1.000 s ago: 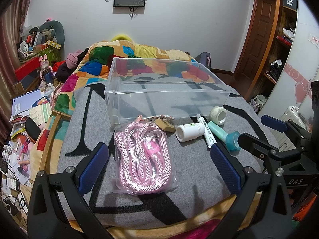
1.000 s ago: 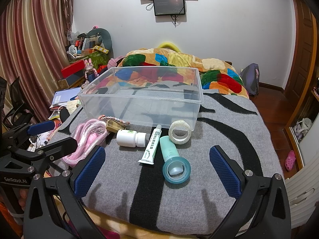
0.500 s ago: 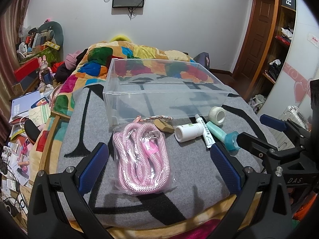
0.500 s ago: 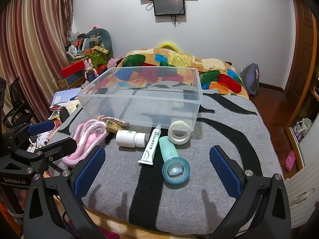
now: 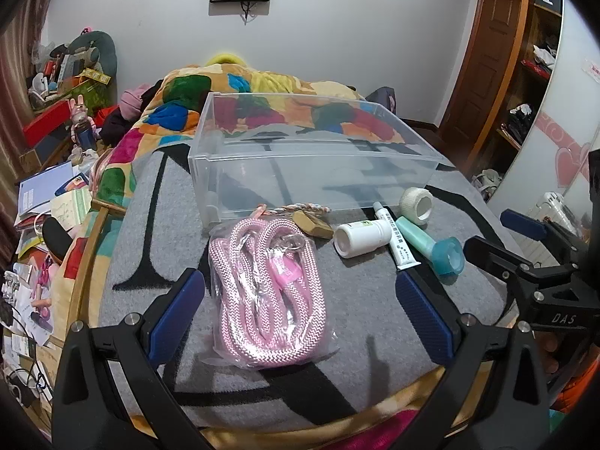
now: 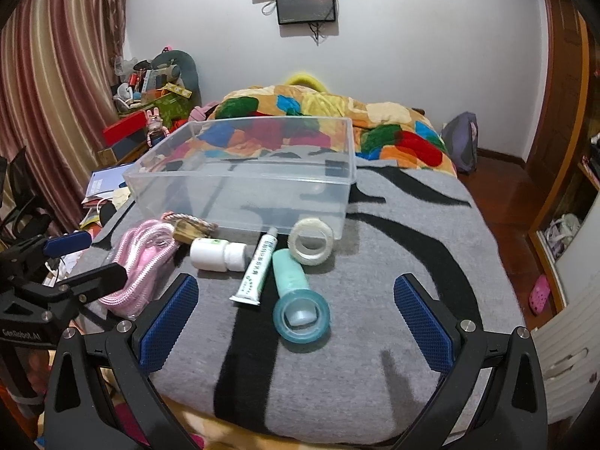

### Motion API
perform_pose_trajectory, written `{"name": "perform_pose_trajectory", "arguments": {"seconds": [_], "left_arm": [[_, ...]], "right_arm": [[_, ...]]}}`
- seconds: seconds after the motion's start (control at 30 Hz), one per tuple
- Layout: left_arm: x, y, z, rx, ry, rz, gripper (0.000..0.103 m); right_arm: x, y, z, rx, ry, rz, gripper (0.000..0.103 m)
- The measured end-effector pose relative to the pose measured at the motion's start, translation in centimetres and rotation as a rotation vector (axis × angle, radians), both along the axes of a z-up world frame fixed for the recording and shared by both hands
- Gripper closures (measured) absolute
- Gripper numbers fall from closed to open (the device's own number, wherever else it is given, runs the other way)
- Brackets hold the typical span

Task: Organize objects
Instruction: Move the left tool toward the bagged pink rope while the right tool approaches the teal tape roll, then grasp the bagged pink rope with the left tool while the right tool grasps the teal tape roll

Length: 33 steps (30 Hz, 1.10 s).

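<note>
The left gripper (image 5: 300, 311), fingers spread wide and holding nothing, hovered directly over the bagged pink rope (image 5: 268, 292), whose long axis ran away from it toward the empty clear bin (image 5: 315, 172); the right gripper (image 6: 296, 322), equally apart, sat farther right.

My left wrist view looks forward along the bed from its near left edge, low and close over the pink rope bundle (image 5: 268, 292). My right wrist view faces the same way from further right, close above the teal bottle (image 6: 296, 292). Both share the clear bin (image 5: 300, 165) and the wall screen (image 6: 305, 3).
</note>
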<state>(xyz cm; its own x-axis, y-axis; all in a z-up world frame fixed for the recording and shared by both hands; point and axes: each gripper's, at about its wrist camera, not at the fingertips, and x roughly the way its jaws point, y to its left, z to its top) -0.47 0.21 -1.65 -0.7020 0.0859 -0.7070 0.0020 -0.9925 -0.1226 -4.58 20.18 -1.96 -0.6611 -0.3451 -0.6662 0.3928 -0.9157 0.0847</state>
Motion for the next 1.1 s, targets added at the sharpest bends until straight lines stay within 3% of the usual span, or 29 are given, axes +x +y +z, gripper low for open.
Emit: {"name": "perform_pose_trajectory", "arguments": {"seconds": [0.3, 0.43, 0.5, 0.67, 0.83, 1.0, 1.1], "left_arm": [[-0.5, -0.3, -1.0, 0.019, -0.032, -0.007, 0.0], [-1.2, -0.3, -1.9, 0.005, -0.071, -0.011, 0.019], [-1.5, -0.6, -2.4, 0.002, -0.087, 0.002, 0.02], [-2.3, -1.2, -3.2, -0.014, -0.103, 0.021, 0.02], [-3.5, -1.7, -4.9, -0.021, -0.147, 0.032, 0.018], [-3.7, -0.2, -5.4, -0.12, -0.107, 0.026, 0.017], [-3.6, -0.1, -5.4, -0.123, -0.08, 0.026, 0.031]], "right_arm": [[-0.3, 0.3, -1.0, 0.013, -0.009, 0.006, 0.0], [-0.7, 0.4, -1.7, 0.007, -0.031, 0.018, 0.001], [-1.0, 0.5, -2.1, 0.003, -0.044, 0.018, 0.002], [-1.6, 0.6, -3.3, 0.004, -0.093, 0.032, 0.015], [-2.1, 0.4, -4.5, 0.02, -0.138, 0.042, 0.038], [-2.1, 0.5, -5.2, 0.022, -0.161, 0.045, 0.056], [-2.1, 0.4, -5.2, 0.021, -0.154, 0.054, 0.067]]}}
